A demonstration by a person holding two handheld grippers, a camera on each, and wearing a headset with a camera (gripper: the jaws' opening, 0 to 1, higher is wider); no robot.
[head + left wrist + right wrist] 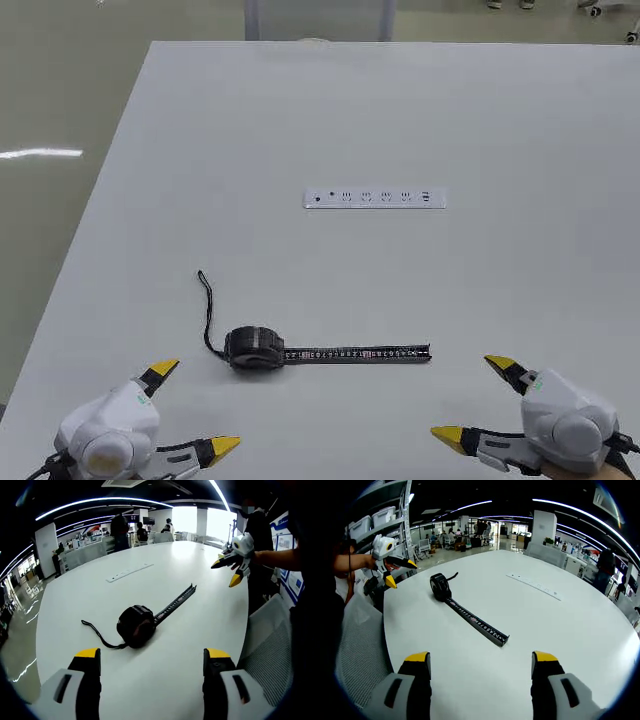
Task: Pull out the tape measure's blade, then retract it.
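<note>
A black tape measure [254,348] lies on the white table [400,120], its dark blade [358,353] drawn out to the right and its wrist strap [206,305] trailing toward the far left. My left gripper [192,405] is open near the table's front edge, just short of the case [136,625], with nothing between its yellow-tipped fingers. My right gripper [476,397] is open too, a little in front of and to the right of the blade's end [501,639]. Each gripper also appears in the other's view: the right gripper [231,567] and the left gripper [399,572].
A white power strip [375,197] lies flat on the table beyond the tape measure. The table's left edge [95,200] drops to a pale green floor. Shelves, desks and people stand far off in the room behind.
</note>
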